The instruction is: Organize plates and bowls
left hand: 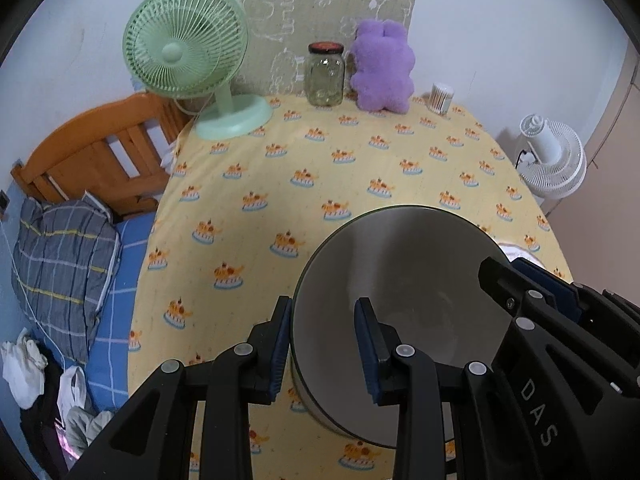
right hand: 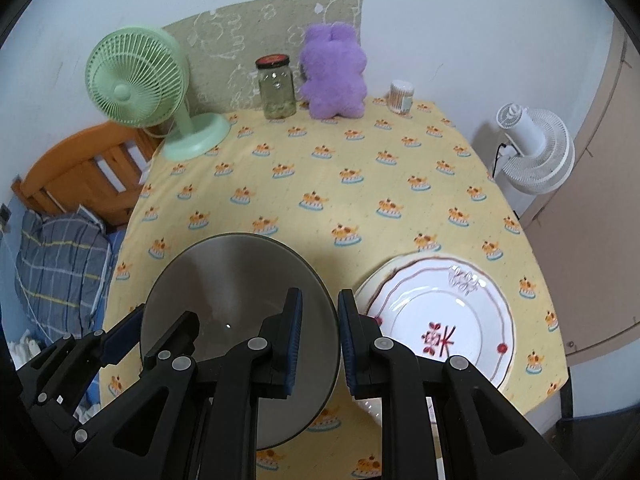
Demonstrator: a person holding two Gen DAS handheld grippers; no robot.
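Yellow patterned cloth covers the desk (right hand: 360, 200), which stands against a white wall.

Left hand-held gripper (left hand: 324, 344): jaws pinching the left rim of the grey bowl (left hand: 400, 300). Right hand-held gripper (right hand: 320, 344): jaws pinching the opposite rim of the same bowl (right hand: 224, 300). The bowl appears carried between both, tilted, above the near part of the desk.

White plate (right hand: 440, 320): lies flat just right of the bowl, on top of what seems a second plate beneath it.

Green fan (left hand: 188, 52), glass jar (left hand: 325, 76) and purple plush toy (left hand: 382, 68): well behind the bowl, along the wall.

Step in hand, as judged: transporting the bowl. The next move calls for lowering it level at a chosen spot, both grips releasing together, clear of the plate.
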